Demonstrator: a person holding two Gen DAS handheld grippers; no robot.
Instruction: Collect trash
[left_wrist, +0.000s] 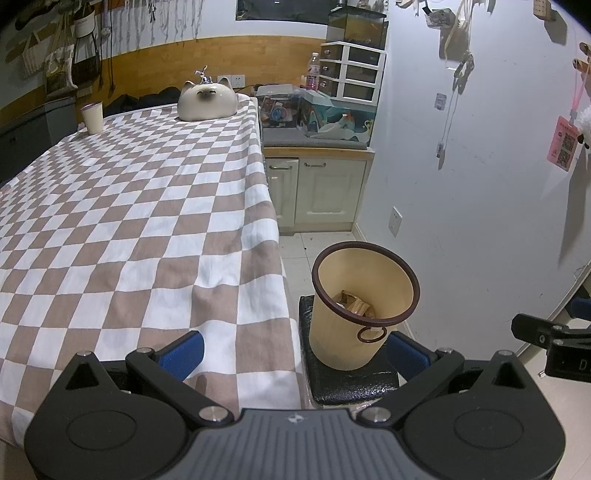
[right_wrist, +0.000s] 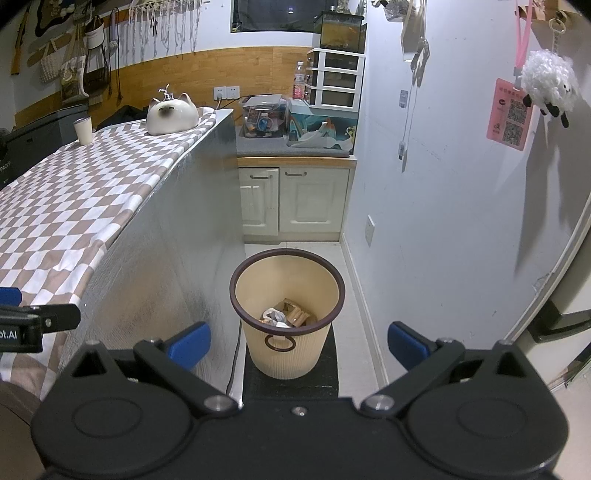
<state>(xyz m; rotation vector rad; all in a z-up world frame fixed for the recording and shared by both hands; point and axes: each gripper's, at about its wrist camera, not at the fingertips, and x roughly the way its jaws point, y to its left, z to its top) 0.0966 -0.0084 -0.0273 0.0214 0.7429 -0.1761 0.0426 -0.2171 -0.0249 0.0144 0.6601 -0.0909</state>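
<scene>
A cream waste bin (right_wrist: 287, 306) with a dark brown rim stands on a black mat on the floor beside the table. Crumpled paper and wrappers (right_wrist: 288, 315) lie at its bottom. My right gripper (right_wrist: 298, 341) hovers above and just in front of the bin, open, with nothing between its blue pads. In the left wrist view the same bin (left_wrist: 364, 302) is at lower right, trash (left_wrist: 354, 306) showing inside. My left gripper (left_wrist: 295, 350) hangs open and empty over the table's near right corner. The right gripper (left_wrist: 550, 341) shows at the far right edge.
The table (left_wrist: 129, 206) wears a brown-and-white checked cloth. On its far end sit a cat-shaped ceramic pot (left_wrist: 207, 100) and a paper cup (left_wrist: 92, 117). A low cream cabinet (right_wrist: 295, 195) with boxes on top stands behind the bin. A white wall (right_wrist: 443, 184) runs along the right.
</scene>
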